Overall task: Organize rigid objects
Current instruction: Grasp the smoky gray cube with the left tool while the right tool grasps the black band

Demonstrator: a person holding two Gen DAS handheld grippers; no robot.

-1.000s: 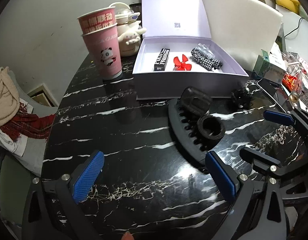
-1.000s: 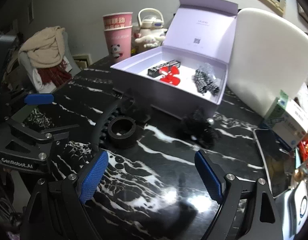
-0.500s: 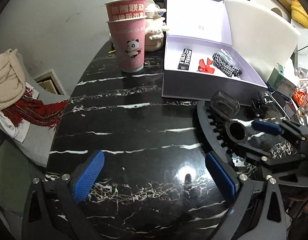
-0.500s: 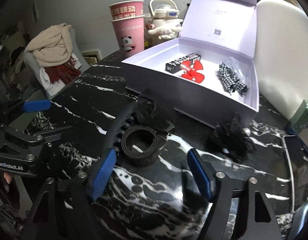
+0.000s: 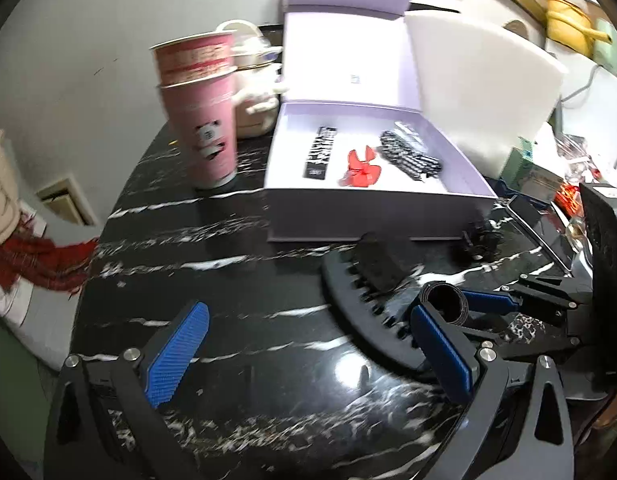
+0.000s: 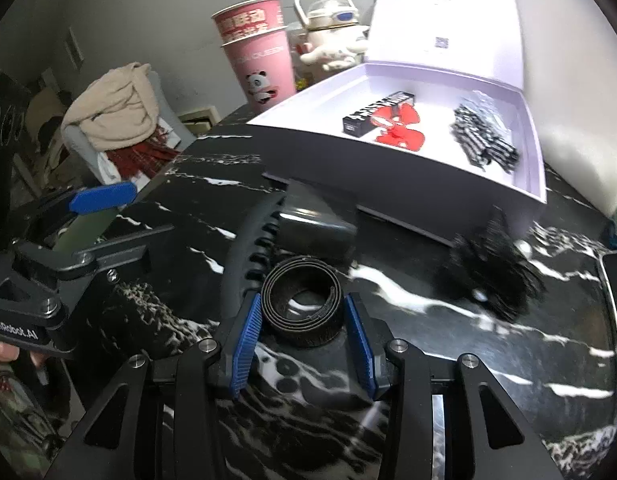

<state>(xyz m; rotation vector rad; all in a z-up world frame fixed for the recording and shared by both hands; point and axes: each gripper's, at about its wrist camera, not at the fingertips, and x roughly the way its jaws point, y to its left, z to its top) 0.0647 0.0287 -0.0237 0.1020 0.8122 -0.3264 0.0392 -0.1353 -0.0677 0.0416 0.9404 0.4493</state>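
A black rolled strap (image 6: 302, 305) stands on the black marble table (image 6: 508, 360), with my right gripper (image 6: 304, 322) shut on its sides. It also shows in the left wrist view (image 5: 444, 304). Behind it lie a curved black comb (image 6: 244, 248) and a dark case (image 6: 314, 220). A black hair clip (image 6: 492, 268) lies to the right. The open lilac box (image 6: 388, 176) holds a black tube (image 6: 378, 114), a red bow (image 6: 400, 128) and a checked scrunchie (image 6: 484, 140). My left gripper (image 5: 308, 344) is open and empty over the table.
Stacked pink cups (image 5: 204, 120) and a cream toy kettle (image 5: 254, 92) stand left of the box. A white foam board (image 5: 480, 88) leans behind it. A phone (image 5: 540, 228) and packets lie at the right edge. A chair with clothes (image 6: 120, 120) stands beside the table.
My right gripper moved forward and closed on the rolled strap. My left gripper swung, so the box and cups shifted in its view; it stayed open.
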